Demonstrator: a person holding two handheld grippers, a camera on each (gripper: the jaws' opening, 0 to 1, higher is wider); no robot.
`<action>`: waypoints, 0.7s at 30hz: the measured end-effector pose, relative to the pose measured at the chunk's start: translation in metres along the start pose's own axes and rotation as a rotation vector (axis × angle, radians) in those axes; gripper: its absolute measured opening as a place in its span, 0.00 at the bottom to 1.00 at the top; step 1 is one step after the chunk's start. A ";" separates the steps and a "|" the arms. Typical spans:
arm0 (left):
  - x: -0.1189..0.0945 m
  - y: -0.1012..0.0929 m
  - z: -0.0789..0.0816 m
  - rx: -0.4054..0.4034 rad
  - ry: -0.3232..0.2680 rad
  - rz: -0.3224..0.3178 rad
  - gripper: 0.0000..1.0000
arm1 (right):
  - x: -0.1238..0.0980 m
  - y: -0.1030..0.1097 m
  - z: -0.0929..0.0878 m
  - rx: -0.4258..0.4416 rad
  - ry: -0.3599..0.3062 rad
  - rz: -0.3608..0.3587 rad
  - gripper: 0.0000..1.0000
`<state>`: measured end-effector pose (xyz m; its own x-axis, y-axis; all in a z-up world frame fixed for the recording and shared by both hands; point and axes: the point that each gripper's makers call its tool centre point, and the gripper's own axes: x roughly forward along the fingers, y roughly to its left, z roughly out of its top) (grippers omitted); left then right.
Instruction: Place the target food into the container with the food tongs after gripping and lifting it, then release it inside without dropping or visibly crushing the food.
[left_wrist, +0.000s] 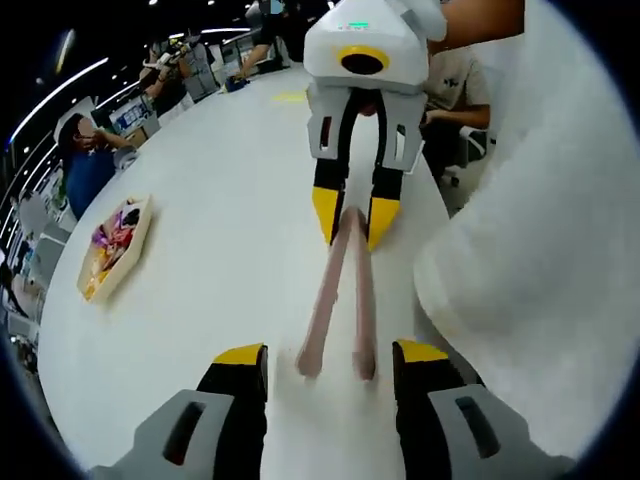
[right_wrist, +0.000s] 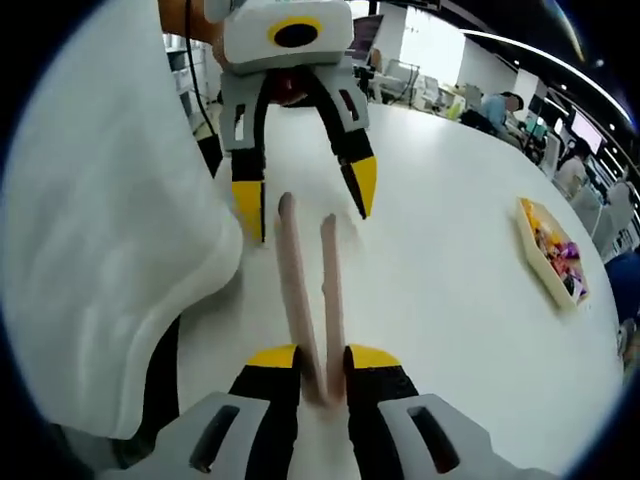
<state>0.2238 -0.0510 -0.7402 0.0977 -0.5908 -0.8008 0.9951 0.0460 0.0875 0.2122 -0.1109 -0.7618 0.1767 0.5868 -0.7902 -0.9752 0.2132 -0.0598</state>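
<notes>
Right hand-held gripper (right_wrist: 322, 358): black jaws with yellow tips, drawn narrow and clamped on the hinge end of the food tongs (right_wrist: 312, 290). In the left gripper view the same tool enters from the top, grey-white body with its yellow tips (left_wrist: 355, 215) pinching the tongs' closed end (left_wrist: 352, 225).

Food tongs: pale pink, two slender arms. Long axis runs straight out along the right hand-held gripper's jaws; the arms spread slightly toward their free ends, which point at the left hand-held gripper. In the left gripper view the two free tips lie between that tool's yellow jaw tips, close to the tabletop; contact with the tabletop cannot be told.

Left hand-held gripper (left_wrist: 330, 355): jaws wide apart, holding nothing. In the right gripper view it stands at the top (right_wrist: 305, 200), its yellow tips flanking the tongs' free ends.

Tabletop (left_wrist: 220, 230): white, rounded, bare around the tongs.

Container (left_wrist: 117, 247): shallow, pale rectangular tray, well apart from the tongs toward the tabletop's edge, holding mixed food (left_wrist: 112, 235) in pink, purple and yellow; individual pieces too small to name. Same tray at right in the right gripper view (right_wrist: 552, 250).

White sleeve (left_wrist: 545, 260): large, beside the tongs.

Background: people seated at desks.
</notes>
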 end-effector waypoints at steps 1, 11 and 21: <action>0.000 0.000 0.005 0.012 -0.016 0.000 0.49 | 0.000 0.000 0.000 -0.001 0.000 0.002 0.18; 0.013 -0.014 -0.002 0.065 0.049 -0.048 0.34 | -0.011 0.011 -0.011 0.019 0.006 0.010 0.21; 0.010 -0.002 0.001 0.082 0.055 -0.019 0.23 | -0.017 -0.009 -0.010 0.042 -0.006 -0.050 0.14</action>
<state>0.2224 -0.0577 -0.7480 0.0821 -0.5460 -0.8338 0.9924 -0.0323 0.1189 0.2163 -0.1302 -0.7541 0.2261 0.5794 -0.7831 -0.9587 0.2749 -0.0734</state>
